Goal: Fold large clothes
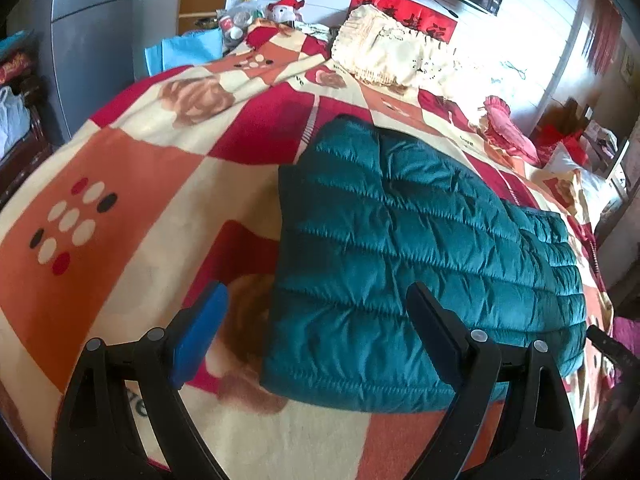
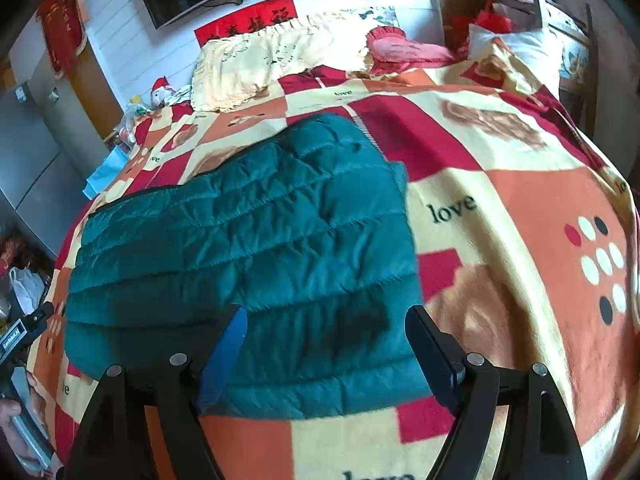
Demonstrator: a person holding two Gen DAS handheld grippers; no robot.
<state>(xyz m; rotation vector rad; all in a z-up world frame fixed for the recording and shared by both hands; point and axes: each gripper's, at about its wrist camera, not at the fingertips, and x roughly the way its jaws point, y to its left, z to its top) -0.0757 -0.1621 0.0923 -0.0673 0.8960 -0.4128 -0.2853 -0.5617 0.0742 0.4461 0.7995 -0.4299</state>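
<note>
Teal quilted jacket [image 1: 420, 248] lies folded flat on the checked blanket [image 1: 120, 168] covering the bed, a cream pillow [image 1: 384, 48] beyond it. Left gripper [image 1: 316, 328] and right gripper [image 2: 328, 344] hover over its near edge, jaws spread wide, holding nothing.

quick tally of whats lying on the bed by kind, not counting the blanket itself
Teal quilted puffer jacket: 1
Cream frilled pillow: 1
Pink heart-shaped ruffled cushion: 1
White stuffed toy in a red hat: 1
Total: 4, all on the red, orange and cream checked blanket.
</note>
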